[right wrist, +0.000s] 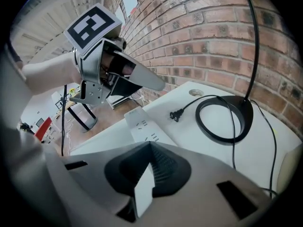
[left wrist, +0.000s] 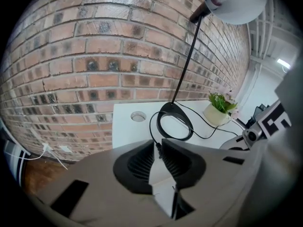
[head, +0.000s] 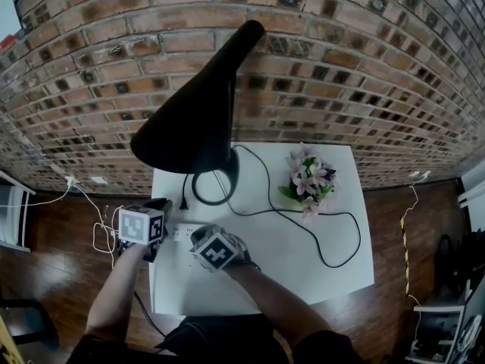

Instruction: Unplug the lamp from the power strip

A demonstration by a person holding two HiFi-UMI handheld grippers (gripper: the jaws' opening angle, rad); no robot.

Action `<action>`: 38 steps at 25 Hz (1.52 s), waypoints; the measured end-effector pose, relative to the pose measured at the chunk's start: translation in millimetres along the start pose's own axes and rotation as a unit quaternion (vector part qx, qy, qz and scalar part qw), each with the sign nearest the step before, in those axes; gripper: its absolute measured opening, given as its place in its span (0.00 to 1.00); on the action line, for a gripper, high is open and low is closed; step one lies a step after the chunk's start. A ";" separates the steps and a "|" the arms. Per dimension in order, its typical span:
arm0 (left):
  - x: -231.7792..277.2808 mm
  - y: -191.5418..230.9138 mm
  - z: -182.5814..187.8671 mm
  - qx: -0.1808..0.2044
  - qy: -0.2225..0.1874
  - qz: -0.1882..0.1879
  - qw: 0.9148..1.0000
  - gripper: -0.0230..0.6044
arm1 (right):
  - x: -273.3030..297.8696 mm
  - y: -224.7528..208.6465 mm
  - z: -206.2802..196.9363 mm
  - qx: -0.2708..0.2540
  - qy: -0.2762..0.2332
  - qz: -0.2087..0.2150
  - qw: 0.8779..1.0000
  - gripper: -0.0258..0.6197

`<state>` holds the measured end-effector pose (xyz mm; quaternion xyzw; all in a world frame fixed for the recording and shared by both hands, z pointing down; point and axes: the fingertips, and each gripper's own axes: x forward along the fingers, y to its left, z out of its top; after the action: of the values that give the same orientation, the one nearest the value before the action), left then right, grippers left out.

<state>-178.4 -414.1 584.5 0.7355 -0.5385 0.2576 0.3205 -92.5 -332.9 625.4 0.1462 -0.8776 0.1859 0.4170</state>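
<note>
The lamp's plug (right wrist: 176, 116) is seen out of the power strip (right wrist: 142, 124). It is laid flat on the white table (head: 303, 271) between the strip and the lamp's ring base (right wrist: 227, 119), with its prongs bare.

Nearest, the right gripper (right wrist: 147, 144) is held low over the strip's near end, its fingers pressed together to a point. Whether they touch the strip cannot be told. The left gripper (left wrist: 157, 148) is held just beside it, raised above the plug. Its fingers are parted by a narrow slit and nothing is pinched between them.

Beyond the plug, the black cord (head: 333, 237) is led round the base and out across the table in a wide loop to the right. A pot of pink flowers (head: 309, 177) is set right of the base, near the far edge. The brick wall (head: 341, 67) is met directly behind the table.

In the head view the black shade (head: 189, 123) is hung over the base and covers part of it, and both grippers' fingers are covered by their marker cubes. The strip's sockets are shown only in the right gripper view. A round hole (left wrist: 138, 116) in the tabletop is shown only in the left gripper view. White cables (head: 91, 211) on the wooden floor are shown best in the head view.
</note>
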 end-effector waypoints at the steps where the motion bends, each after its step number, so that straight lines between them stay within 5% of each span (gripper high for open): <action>1: -4.4 2.3 2.6 0.002 -0.008 0.005 1.000 0.03 | 0.1 -0.7 0.5 0.001 0.000 -0.001 1.000 0.04; 21: -93.2 26.6 13.1 -0.004 -0.086 0.030 0.996 0.03 | 4.6 -1.1 -10.6 0.013 0.043 -0.041 0.998 0.04; 29: -156.7 32.4 25.8 -0.005 -0.147 0.027 0.989 0.02 | 4.2 -9.9 -3.5 0.076 0.009 -0.029 0.997 0.04; 34: -187.1 35.6 18.9 -0.008 -0.163 0.024 0.986 0.02 | -18.5 26.8 58.4 0.010 -0.090 -0.026 0.996 0.04; 38: -211.2 22.8 21.4 -0.017 -0.201 0.004 0.979 0.02 | -62.6 76.3 128.2 -0.016 -0.211 0.007 0.977 0.04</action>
<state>-260.2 -302.5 421.8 0.7644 -0.5994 0.0963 0.2170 -172.7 -316.3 485.9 0.1689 -0.9497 0.1398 0.2237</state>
